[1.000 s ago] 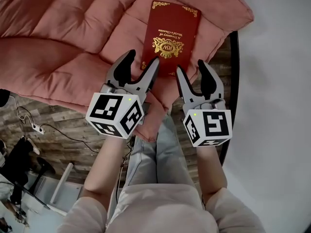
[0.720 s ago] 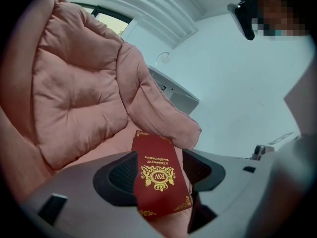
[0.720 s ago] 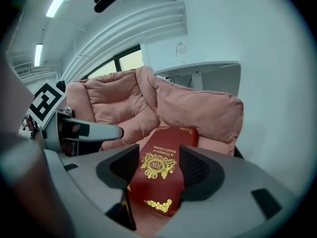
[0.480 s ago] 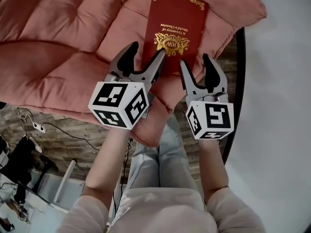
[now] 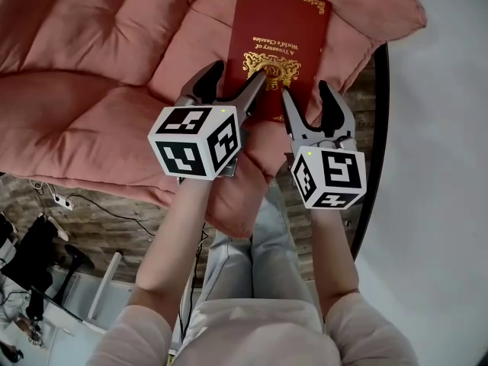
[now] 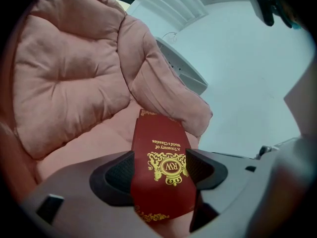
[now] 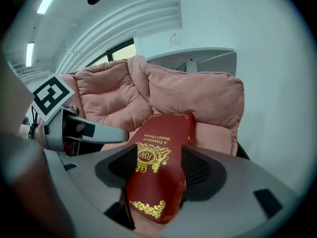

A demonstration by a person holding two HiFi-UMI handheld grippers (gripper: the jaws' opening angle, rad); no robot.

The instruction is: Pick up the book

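Two grippers: your left gripper (image 5: 238,75) and right gripper (image 5: 305,91) are opening, gripping nothing; the book (image 5: 278,48) shows between each pair of jaws.
Place: book flat by the cushion's (image 5: 91,67) right edge.
Room: bare cushion to your left; dark rim (image 5: 375,128) close on your right.

Book (image 5: 278,48): deep red cover, gold crest at centre, gold lettering, gold scrollwork at the corners. Cushion (image 5: 91,67): plain salmon pink, quilted in puffed panels. Floor (image 5: 114,204): grey-brown wood planks. Trousers (image 5: 263,242): pale blue-grey. Shirt (image 5: 252,334): pale pinkish beige.
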